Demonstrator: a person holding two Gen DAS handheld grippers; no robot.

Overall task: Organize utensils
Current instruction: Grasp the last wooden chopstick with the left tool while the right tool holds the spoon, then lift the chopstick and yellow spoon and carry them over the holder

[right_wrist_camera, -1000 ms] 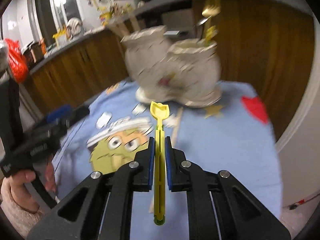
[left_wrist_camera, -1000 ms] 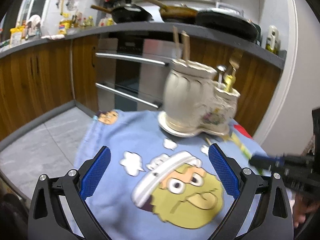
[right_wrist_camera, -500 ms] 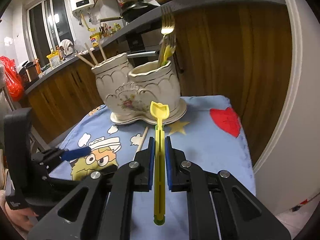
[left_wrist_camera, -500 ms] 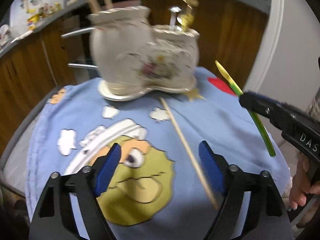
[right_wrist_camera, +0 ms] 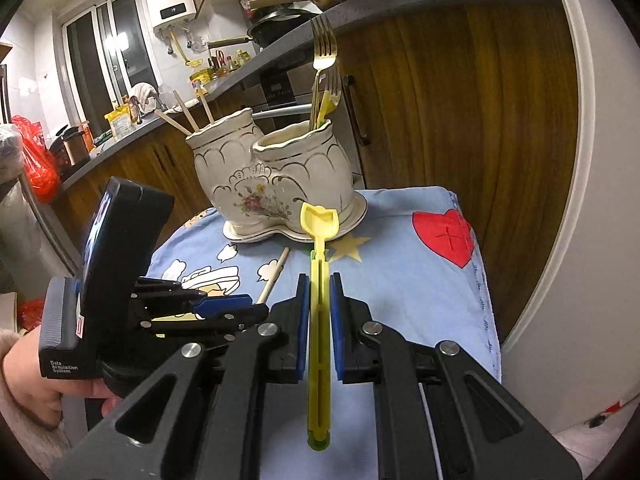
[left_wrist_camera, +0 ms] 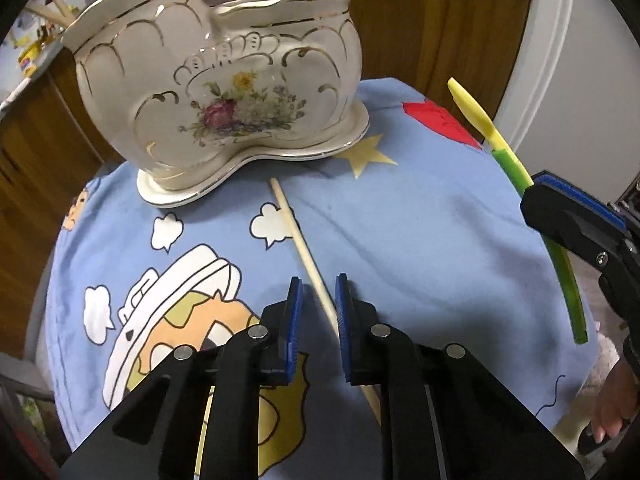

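Observation:
A white two-pot ceramic utensil holder stands at the back of the blue cartoon cloth. Its left pot holds wooden chopsticks, its right pot gold forks. A loose wooden chopstick lies on the cloth. My left gripper is low over it, its blue pads narrowed around the stick with small gaps showing. My right gripper is shut on a yellow and green plastic utensil, held above the cloth's right side.
Wooden cabinet doors and a grey worktop with pans rise behind the table. A white rounded appliance stands to the right. The cloth's right edge drops off beside it.
My left gripper has come down and forward over the loose chopstick and its jaws have narrowed from wide open. My right gripper has kept the yellow utensil and steadied facing the holder.

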